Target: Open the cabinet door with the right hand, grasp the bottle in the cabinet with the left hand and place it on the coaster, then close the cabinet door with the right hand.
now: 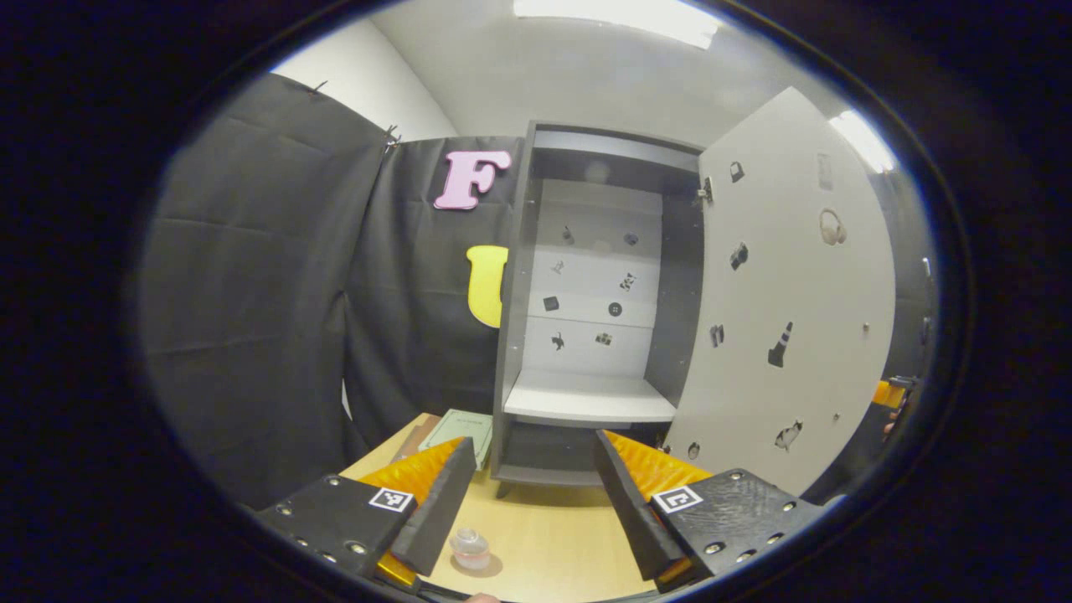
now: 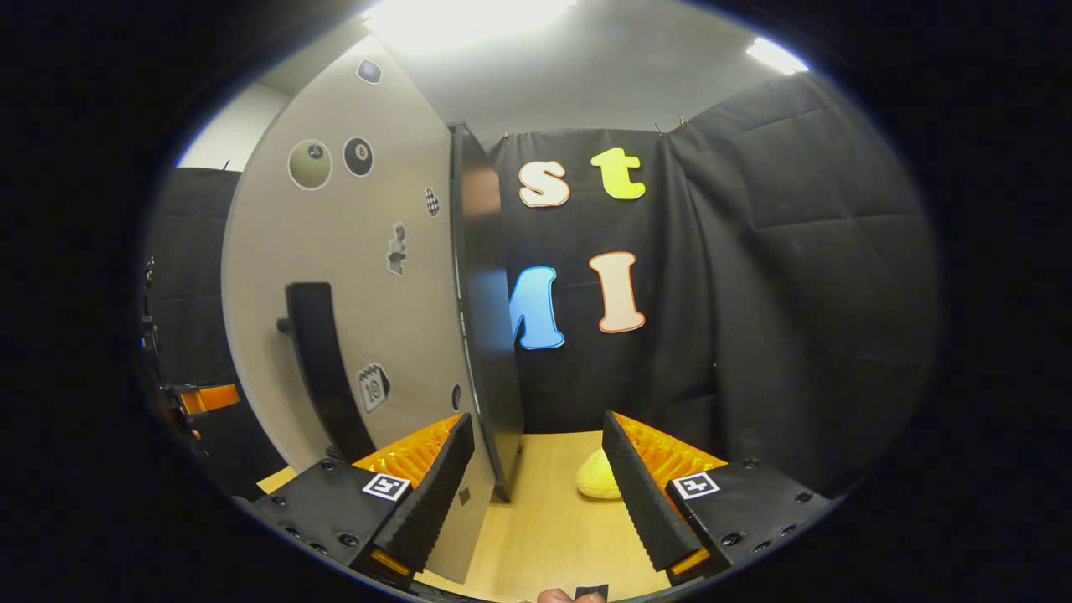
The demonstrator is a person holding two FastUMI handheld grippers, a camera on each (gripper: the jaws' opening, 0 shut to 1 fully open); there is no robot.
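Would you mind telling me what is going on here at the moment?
A person holds a pair of tongs in each hand before a small cabinet on a table. Its door stands wide open and its shelf is bare. A bottle stands on the table beside the open left tongs. The right tongs are open near the door's edge, gripping nothing.

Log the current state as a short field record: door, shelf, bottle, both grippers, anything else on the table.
cabinet door: swung wide open
door handle: dark bar on the outer face, ungrasped
cabinet shelf: bare, no bottle on it
bottle: small, clear, upright on the table, on a round base that may be the coaster
left gripper: open, holding nothing
right gripper: open, by the door's edge
green booklet: left of the cabinet
yellow object: right of the cabinet
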